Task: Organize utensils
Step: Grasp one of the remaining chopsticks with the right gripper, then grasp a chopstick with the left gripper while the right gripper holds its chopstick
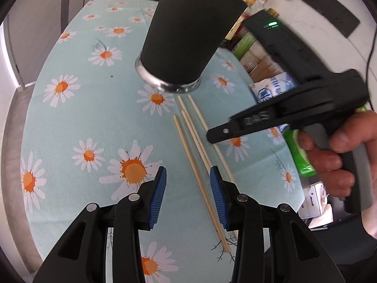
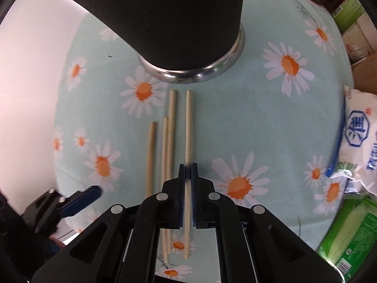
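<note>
Four wooden chopsticks (image 2: 171, 127) lie side by side on a blue tablecloth (image 2: 247, 118) with daisies on it, and their far tips point at a tall black cup (image 2: 179, 18) with a shiny silver bottom that stands just past them. The right gripper (image 2: 187, 168) points down and its blue pads are squeezed tight on the rightmost chopstick (image 2: 188, 122), which runs straight between them. The left gripper (image 1: 188, 173) hangs over the sticks with its jaws partly apart and nothing pinched, and the leftmost chopstick (image 1: 188, 151) shows in the gap between its pads.
</note>
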